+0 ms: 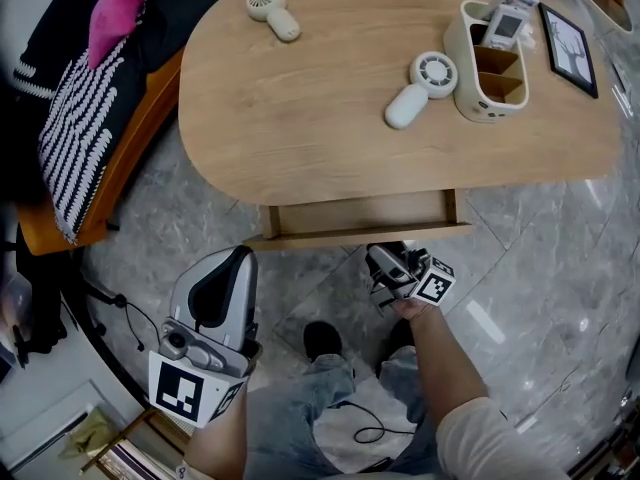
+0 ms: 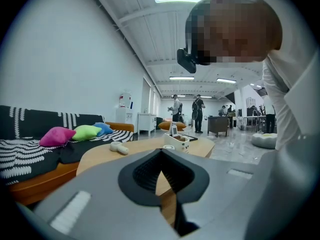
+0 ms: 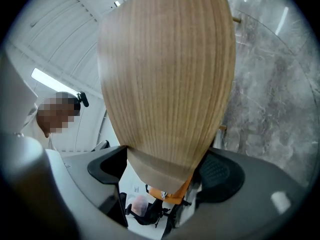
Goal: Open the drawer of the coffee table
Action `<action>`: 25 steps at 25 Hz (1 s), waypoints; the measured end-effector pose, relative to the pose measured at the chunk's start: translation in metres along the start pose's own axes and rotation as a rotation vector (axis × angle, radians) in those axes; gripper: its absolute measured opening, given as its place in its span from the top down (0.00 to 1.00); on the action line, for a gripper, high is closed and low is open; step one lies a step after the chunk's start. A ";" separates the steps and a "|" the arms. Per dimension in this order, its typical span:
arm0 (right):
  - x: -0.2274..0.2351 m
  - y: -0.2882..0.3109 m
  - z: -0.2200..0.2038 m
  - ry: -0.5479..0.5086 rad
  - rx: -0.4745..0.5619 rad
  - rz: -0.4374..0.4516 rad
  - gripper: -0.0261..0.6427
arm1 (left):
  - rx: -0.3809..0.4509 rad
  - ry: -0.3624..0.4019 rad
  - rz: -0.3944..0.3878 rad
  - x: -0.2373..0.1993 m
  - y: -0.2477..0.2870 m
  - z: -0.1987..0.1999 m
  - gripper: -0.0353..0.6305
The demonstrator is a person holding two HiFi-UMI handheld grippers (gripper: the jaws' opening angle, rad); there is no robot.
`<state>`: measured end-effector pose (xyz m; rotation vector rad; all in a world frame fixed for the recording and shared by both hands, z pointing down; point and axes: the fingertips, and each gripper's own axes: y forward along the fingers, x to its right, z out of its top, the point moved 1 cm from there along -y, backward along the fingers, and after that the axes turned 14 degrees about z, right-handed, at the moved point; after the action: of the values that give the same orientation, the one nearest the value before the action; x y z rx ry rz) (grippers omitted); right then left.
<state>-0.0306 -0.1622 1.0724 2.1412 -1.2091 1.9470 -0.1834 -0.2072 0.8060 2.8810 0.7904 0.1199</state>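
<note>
The oval wooden coffee table (image 1: 300,98) has a shallow drawer (image 1: 360,213) standing partly pulled out from its near side. My right gripper (image 1: 392,258) is at the drawer's front lip, right of its middle. In the right gripper view the wooden drawer front (image 3: 165,84) sits between the two dark pads and fills the gap, so the right gripper (image 3: 162,166) is shut on it. My left gripper (image 1: 238,258) hangs to the left of the drawer, away from the table, and touches nothing. In the left gripper view its tips (image 2: 160,151) meet with nothing between them.
On the table lie two white hand-held fans (image 1: 272,10) (image 1: 422,86), a cream organiser (image 1: 490,63) and a dark framed picture (image 1: 568,48). A sofa with a striped throw (image 1: 80,128) stands at the left. My shoes and a cable (image 1: 365,433) are on the marble floor.
</note>
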 end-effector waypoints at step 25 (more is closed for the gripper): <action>-0.027 -0.081 -0.060 0.093 -0.153 -0.113 0.30 | 0.000 0.015 -0.086 0.032 -0.007 0.022 0.95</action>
<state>-0.0370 -0.0625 1.1016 1.9773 -1.1536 1.8229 -0.1572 -0.1873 0.7840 2.8443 0.9158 0.1317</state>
